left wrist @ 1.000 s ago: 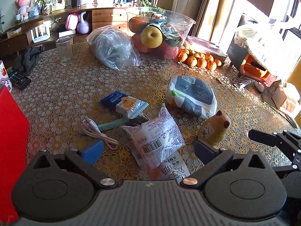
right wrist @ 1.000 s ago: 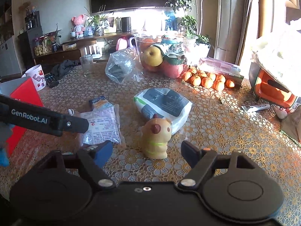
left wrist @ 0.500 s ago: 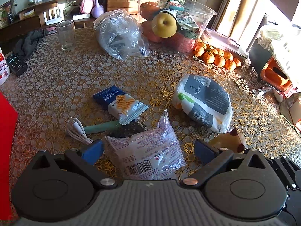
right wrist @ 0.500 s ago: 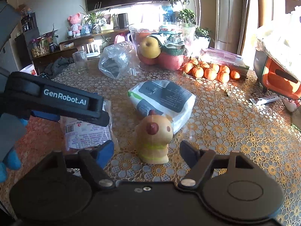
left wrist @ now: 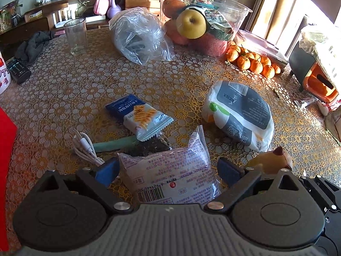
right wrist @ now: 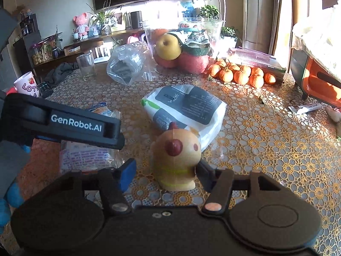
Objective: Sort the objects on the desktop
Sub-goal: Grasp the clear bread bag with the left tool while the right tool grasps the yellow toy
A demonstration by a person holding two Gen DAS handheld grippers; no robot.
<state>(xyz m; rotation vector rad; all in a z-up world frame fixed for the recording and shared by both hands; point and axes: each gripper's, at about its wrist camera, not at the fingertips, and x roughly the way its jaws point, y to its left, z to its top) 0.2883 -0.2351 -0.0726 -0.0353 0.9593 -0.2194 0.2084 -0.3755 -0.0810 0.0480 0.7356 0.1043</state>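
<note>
A white snack packet (left wrist: 170,175) with pink print and a barcode lies flat on the patterned tablecloth. It sits between the fingers of my left gripper (left wrist: 168,171), whose jaws are wide and closing, with the pads just off its edges. A yellow chick-like toy (right wrist: 175,155) stands upright between the fingers of my right gripper (right wrist: 166,176). Those jaws are closing too: the right finger (right wrist: 204,172) touches the toy, while the blue left pad (right wrist: 127,177) is a gap away. The toy's head (left wrist: 270,160) shows at the left wrist view's lower right.
A wet-wipes pack (left wrist: 240,115) lies just beyond the toy. A blue cracker packet (left wrist: 138,113), a white cable (left wrist: 85,147) and a green strip lie ahead of the left gripper. Farther back are a clear bag (left wrist: 138,36), a glass (left wrist: 75,36), a fruit bowl (left wrist: 234,8) and mandarins (left wrist: 253,63).
My left gripper moved forward and down until the snack packet lay between its fingers. My right gripper's jaws narrowed around the toy, and the left gripper came into the right wrist view.
</note>
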